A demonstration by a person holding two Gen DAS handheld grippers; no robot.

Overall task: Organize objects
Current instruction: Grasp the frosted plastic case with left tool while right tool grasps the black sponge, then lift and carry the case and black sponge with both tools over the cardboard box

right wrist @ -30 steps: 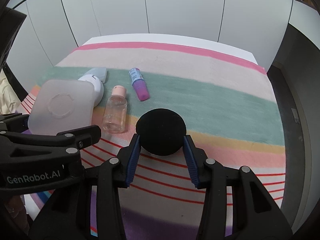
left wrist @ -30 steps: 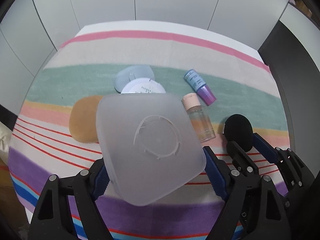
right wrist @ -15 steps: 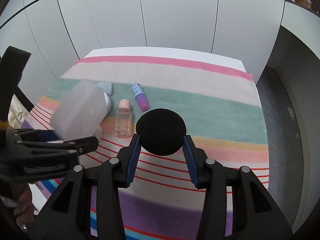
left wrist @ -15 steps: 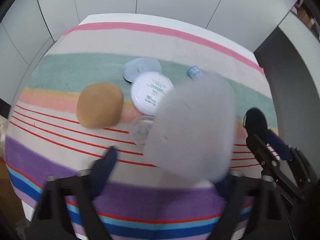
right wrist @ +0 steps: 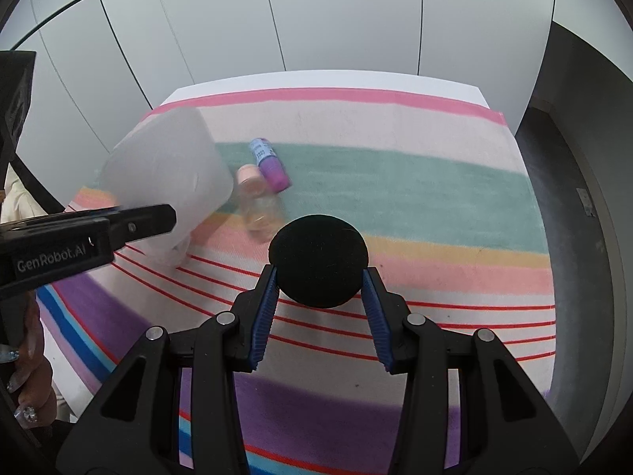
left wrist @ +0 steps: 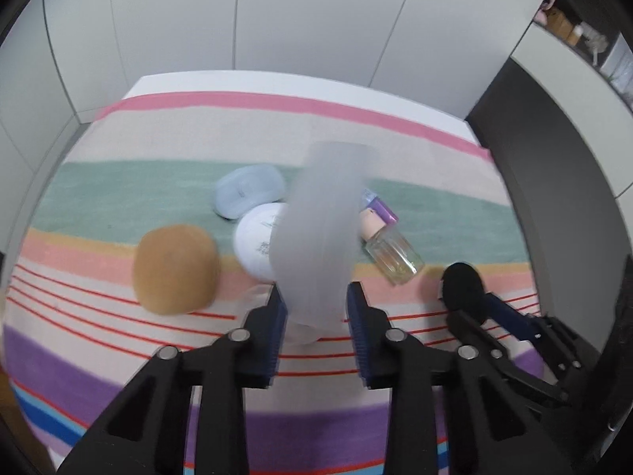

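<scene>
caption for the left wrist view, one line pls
Left gripper closing on a blurred frosted container above a striped cloth strewn with cosmetics.

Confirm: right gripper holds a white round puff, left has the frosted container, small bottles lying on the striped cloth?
Wrong colour: the round puff in the right gripper is black, as the right wrist view shows. The left gripper is closing on the frosted container; bottles lie on the striped cloth.

A striped cloth [left wrist: 277, 134] in pink, beige, green, red-lined and purple bands is spread over the white bench [right wrist: 316, 77]. White panelled walls [left wrist: 300, 16] are seen behind it. A dark floor [right wrist: 573, 237] is seen at the right.
</scene>
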